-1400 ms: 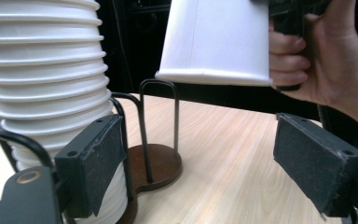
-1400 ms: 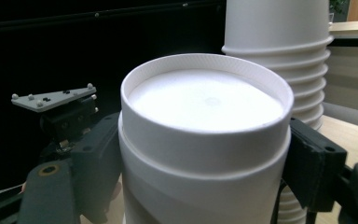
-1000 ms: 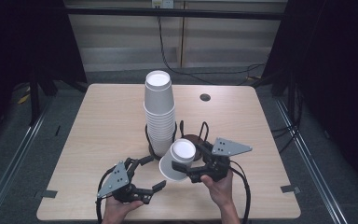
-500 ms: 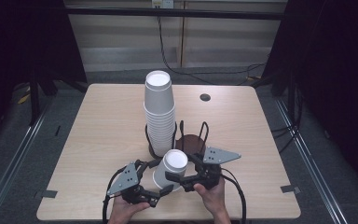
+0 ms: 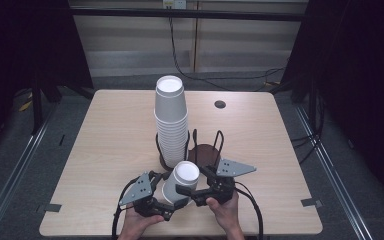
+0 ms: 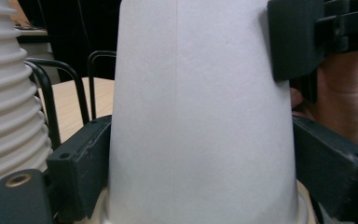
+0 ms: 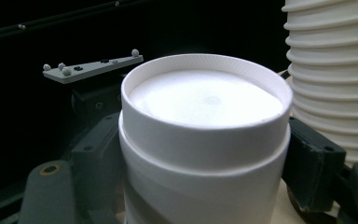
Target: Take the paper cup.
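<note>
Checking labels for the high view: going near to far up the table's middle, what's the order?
Held paper cups between the two grippers → dark round coaster in the wire holder → tall stack of white cups → small dark disc near the far edge.

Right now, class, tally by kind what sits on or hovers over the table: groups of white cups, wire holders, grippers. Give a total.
Groups of white cups: 2, the tall stack and the held cups
Wire holder: 1
Grippers: 2, the left gripper and the right gripper
Total: 5
</note>
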A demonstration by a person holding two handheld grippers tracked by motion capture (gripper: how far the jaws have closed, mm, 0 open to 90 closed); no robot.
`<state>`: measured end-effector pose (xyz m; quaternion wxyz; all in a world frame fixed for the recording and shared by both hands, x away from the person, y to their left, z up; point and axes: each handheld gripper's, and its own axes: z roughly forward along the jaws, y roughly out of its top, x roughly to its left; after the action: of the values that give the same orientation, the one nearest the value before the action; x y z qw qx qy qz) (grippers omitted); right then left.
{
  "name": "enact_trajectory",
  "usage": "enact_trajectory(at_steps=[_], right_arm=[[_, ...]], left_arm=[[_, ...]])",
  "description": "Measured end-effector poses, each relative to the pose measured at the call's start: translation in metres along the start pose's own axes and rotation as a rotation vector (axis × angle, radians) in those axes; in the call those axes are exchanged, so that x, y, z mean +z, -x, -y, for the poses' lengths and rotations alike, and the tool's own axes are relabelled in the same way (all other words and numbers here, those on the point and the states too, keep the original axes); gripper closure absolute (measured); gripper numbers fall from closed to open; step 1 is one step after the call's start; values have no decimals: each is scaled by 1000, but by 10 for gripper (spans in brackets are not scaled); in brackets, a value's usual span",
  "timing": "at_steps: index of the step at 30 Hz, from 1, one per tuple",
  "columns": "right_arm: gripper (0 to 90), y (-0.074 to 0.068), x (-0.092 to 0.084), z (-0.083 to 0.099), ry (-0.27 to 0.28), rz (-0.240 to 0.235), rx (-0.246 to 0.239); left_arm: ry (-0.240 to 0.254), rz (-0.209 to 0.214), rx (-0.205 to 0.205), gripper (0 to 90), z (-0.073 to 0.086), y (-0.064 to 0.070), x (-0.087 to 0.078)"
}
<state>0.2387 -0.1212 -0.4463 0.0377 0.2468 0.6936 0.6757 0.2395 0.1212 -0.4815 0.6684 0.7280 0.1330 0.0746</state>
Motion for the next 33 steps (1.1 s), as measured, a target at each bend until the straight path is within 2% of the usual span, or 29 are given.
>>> enact_trajectory(at_steps=[5,8,11,20,21,33], right_arm=[[209,-1,-1,1,-7,4,-1],[198,-2,-1,0,-5,6,1],[149,-2,-2,-1,-2,14,1],[131,-1,-7,-1,2,21,1],[130,-1,-9,-2,-6,25,-3],[128,5,-22,-10,-85,25,-26]], left_arm=[[-44,10,4,160,-4,0,-1],[-53,6,15,166,-7,0,-1],[-53,6,13,171,-7,-2,-2],[-84,-2,22,176,-7,-4,-6],[-94,-20,25,176,-8,-6,-9],[-146,-45,43,177,-19,-19,-28]])
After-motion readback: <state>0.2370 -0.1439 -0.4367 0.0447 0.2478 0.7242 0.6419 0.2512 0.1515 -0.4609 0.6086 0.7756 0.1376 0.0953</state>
